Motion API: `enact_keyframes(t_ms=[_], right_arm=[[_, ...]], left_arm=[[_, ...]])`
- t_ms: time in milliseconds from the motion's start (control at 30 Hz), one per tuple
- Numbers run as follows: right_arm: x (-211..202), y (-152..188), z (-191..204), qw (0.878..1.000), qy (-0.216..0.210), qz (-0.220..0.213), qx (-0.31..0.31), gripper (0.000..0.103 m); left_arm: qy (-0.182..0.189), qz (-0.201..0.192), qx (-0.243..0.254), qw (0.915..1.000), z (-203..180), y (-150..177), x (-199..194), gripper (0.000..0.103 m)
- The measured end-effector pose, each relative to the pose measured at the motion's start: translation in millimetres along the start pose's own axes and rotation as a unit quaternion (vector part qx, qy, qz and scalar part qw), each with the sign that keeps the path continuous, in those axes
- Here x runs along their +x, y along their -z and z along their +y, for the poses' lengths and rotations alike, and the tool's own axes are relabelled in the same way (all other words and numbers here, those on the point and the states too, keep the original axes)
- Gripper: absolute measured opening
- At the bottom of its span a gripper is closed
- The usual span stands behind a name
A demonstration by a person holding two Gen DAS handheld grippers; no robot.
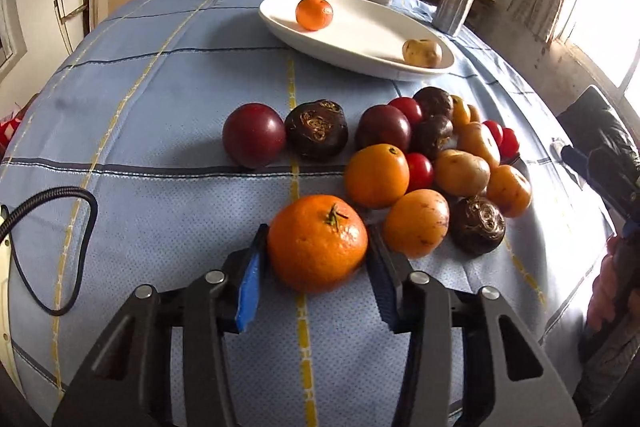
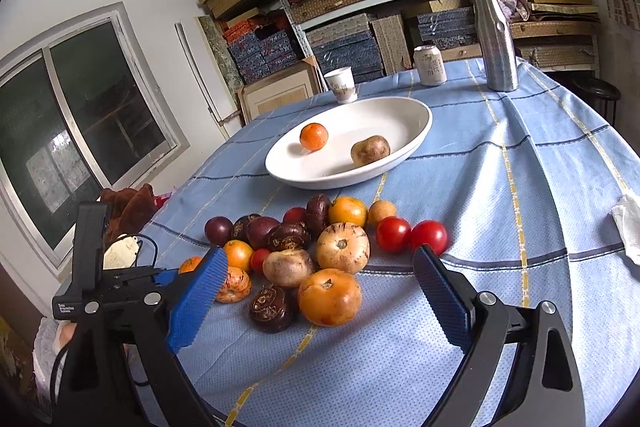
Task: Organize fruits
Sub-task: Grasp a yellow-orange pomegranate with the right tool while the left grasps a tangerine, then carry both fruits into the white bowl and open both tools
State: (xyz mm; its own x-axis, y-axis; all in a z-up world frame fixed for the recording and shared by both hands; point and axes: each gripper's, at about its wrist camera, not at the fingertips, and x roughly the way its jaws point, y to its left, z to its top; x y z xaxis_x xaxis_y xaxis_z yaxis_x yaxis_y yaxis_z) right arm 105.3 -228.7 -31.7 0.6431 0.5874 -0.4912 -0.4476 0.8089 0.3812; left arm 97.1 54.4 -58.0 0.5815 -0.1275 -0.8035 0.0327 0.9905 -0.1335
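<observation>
Between the blue-padded fingers [image 1: 250,281] sits an orange mandarin [image 1: 317,243] with a green stem. Beyond them lie dark maroon fruits [image 1: 253,135], red tomatoes [image 2: 393,234] and tan potatoes [image 1: 462,172] on a pale blue cloth [image 1: 160,99] with navy and yellow stripes. Farther off, the dish [image 1: 360,39] is white.

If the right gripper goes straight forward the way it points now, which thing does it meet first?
Probably the orange persimmon-like fruit nearest the open right gripper, at the near edge of the fruit pile; depth is hard to judge.
</observation>
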Motion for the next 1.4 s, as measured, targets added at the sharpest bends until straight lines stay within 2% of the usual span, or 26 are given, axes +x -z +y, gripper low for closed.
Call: enact_keyframes(t_ms=[167,267,300,333,567,633,700,900,1000,1133,1233,1300,1400], right_arm=[[11,3,4,0.999,0.003,0.038,-0.009,0.092],[23,5,4,0.997,0.007,0.077,-0.009,0.070],[28,7,4,0.996,0.007,0.089,-0.010,0.058],[33,8,5,0.994,0.007,0.105,-0.010,0.052],[47,15,1,0.989,0.043,0.143,-0.001,0.054],[52,16,-6,0.987,0.030,0.154,0.022,0.050],[50,17,-9,0.988,0.016,0.150,0.032,0.044],[47,16,-6,0.989,-0.007,0.142,0.032,0.043],[34,8,-2,0.993,-0.014,0.114,0.020,0.043],[-3,-48,21,0.998,0.003,0.041,-0.037,0.043],[-23,-104,35,0.997,0.020,-0.020,-0.065,0.043],[-18,-130,38,0.997,0.027,-0.037,-0.067,0.043],[22,-154,31,0.996,0.049,-0.031,-0.063,0.043]], left_arm=[[-0.004,-0.021,-0.020,0.9996,7,1,-7,0.046],[-0.002,-0.024,-0.029,0.9993,11,1,-9,0.046],[0.000,-0.024,-0.031,0.9992,12,1,-9,0.046],[0.002,-0.024,-0.032,0.9992,12,1,-8,0.046],[0.007,-0.023,-0.026,0.9994,9,1,-7,0.046],[0.008,-0.023,-0.026,0.9994,9,2,-8,0.046],[0.008,-0.022,-0.025,0.9994,9,2,-7,0.046],[0.008,-0.026,-0.025,0.9993,8,3,-9,0.046],[0.005,-0.042,-0.013,0.9990,3,-4,-20,0.046],[-0.029,-0.086,0.027,0.9955,-15,-46,-48,0.046],[-0.044,-0.124,0.033,0.9908,-25,-91,-61,0.046],[-0.046,-0.126,0.033,0.9904,-31,-120,-53,0.046],[-0.043,-0.108,0.033,0.9926,-38,-148,-22,0.046]])
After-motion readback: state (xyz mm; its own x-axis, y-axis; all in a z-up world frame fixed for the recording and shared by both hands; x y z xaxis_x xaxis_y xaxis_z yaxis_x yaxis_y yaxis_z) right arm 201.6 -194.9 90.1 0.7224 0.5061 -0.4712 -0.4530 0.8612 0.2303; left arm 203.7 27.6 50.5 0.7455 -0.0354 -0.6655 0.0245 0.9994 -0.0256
